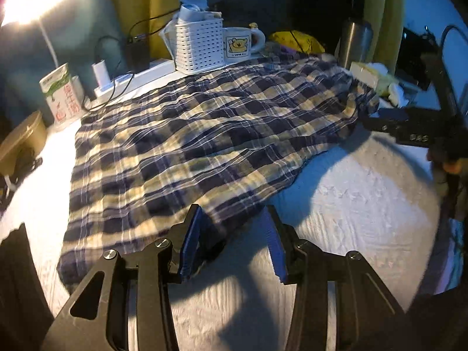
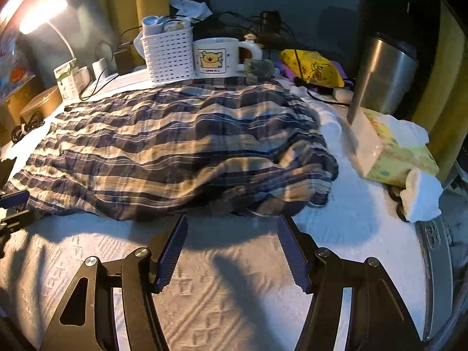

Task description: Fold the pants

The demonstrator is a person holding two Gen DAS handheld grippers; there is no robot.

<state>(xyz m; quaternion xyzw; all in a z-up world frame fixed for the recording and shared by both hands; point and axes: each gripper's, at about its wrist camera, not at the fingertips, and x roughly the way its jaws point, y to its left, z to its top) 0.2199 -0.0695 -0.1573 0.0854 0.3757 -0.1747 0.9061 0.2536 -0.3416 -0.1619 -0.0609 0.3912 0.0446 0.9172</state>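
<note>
From where I'm driving this, the pants (image 1: 204, 134) lie spread across the middle of the table (image 1: 365, 204). Behind them at the far edge sit a basket (image 1: 199, 45) and, touching its right side, a mug (image 1: 238, 42). Far left there's a carton (image 1: 60, 95). To the right of the pants I've got a tissue box (image 2: 392, 152), with a steel flask (image 2: 386, 76) behind it.

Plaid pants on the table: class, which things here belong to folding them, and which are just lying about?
Belong to the job: plaid pants, left gripper, right gripper.

Just lying about: white basket, bear mug, steel flask, tissue pack, yellow packet.
</note>
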